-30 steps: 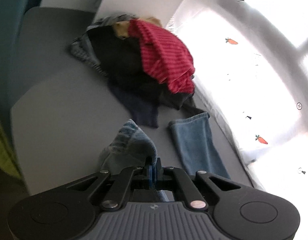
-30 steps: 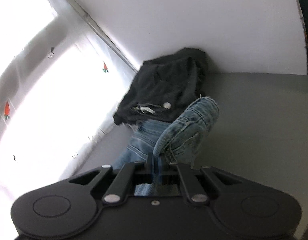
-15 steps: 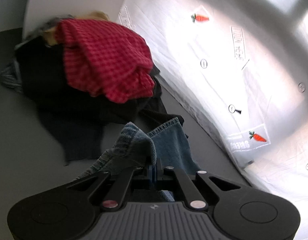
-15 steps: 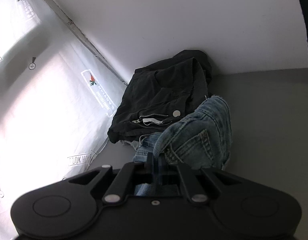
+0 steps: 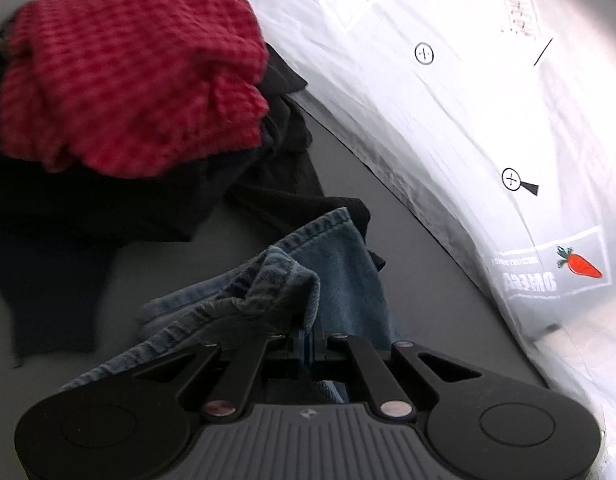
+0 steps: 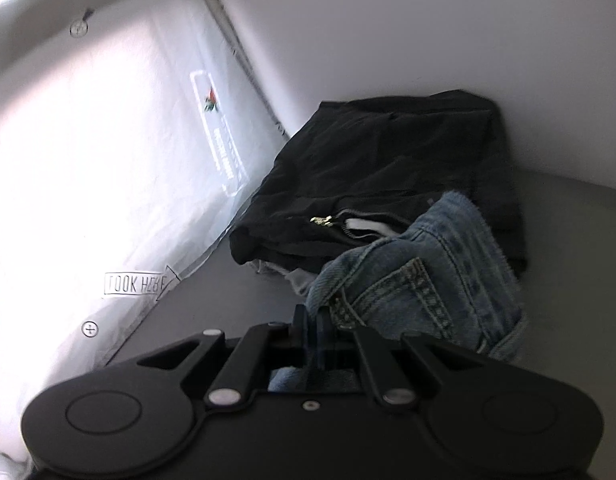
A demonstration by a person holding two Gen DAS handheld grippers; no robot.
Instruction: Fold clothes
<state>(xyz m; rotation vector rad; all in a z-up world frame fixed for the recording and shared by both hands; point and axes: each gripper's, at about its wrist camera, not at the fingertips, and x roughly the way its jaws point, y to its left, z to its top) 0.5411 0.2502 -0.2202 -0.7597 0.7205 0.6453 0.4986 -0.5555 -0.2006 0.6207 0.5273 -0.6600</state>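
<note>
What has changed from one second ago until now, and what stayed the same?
Both grippers carried the jeans toward the curtain: the left gripper neared the red checked shirt, the right gripper neared the folded black trousers. Nothing was released. Both stayed shut on the denim; the clothes piles did not move.

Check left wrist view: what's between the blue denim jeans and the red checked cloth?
Left wrist view: crumpled black garments lie between the blue denim jeans and the red checked cloth, which sits atop them.
</note>
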